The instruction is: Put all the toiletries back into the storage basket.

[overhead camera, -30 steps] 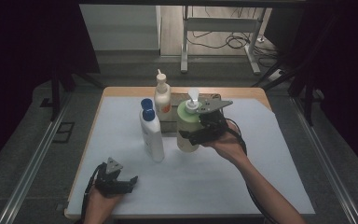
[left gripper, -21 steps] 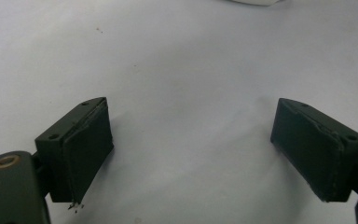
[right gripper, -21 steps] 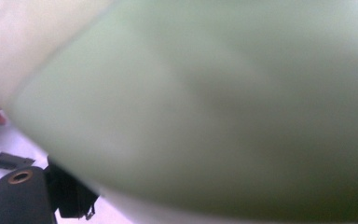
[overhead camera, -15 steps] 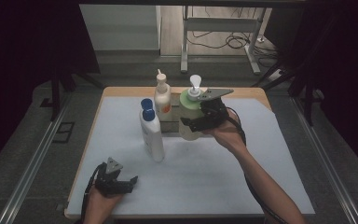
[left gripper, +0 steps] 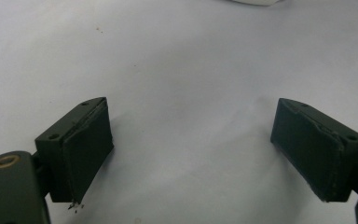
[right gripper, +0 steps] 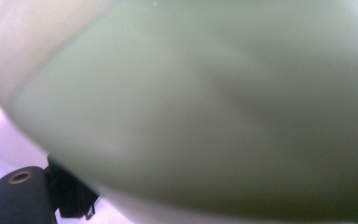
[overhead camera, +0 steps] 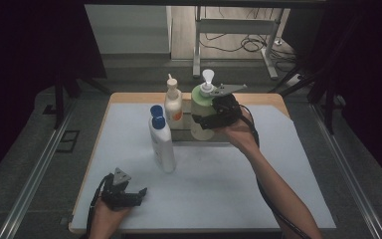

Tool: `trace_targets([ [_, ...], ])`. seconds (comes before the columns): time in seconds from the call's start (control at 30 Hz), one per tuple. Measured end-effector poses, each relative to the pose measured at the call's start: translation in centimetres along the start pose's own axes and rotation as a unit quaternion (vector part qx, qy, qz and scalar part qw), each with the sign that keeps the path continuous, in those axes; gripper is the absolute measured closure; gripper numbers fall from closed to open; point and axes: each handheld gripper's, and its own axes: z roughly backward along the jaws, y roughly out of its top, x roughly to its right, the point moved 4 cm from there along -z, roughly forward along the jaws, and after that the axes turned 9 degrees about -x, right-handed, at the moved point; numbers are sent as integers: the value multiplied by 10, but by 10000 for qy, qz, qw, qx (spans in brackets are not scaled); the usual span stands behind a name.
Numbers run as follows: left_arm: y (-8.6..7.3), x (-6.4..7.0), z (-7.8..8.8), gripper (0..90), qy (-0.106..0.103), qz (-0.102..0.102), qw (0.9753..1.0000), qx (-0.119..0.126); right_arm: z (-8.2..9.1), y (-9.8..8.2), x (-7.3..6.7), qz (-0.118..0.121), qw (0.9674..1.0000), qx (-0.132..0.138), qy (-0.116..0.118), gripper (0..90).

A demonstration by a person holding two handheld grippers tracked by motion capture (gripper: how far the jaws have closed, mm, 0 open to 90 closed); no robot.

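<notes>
Since a second ago the right gripper (overhead camera: 205, 121) has carried the green pump bottle (overhead camera: 199, 112) away from the person toward the table's far edge, lifting it slightly; the left gripper (overhead camera: 138, 192) has kept its place near the front left corner of the white table (overhead camera: 278, 164). The right forearm stretches forward from the bottom, wrist bent inward, the gripper level and its jaws pointing left against the bottle's side. Its jaws stand wide, clamped on the bottle's green body, which crowds the right gripper view as a blurred green surface (right gripper: 205, 107). Just left of the held bottle stands an orange-labelled bottle (overhead camera: 173, 104); nearer the person, two blue-capped white bottles (overhead camera: 161, 144). The left gripper's jaws gape wide over bare tabletop, holding nothing (left gripper: 191, 149).
</notes>
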Motion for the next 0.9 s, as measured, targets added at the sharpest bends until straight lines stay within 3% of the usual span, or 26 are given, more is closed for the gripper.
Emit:
trace_targets([
  [0.67,0,0,0,119,-4,1,10000,-2,-18,18,22,-240,9992,34,-314,131],
  [0.9,0,0,0,119,-7,-3,10000,-21,-33,17,29,-328,9986,-10,-420,132],
])
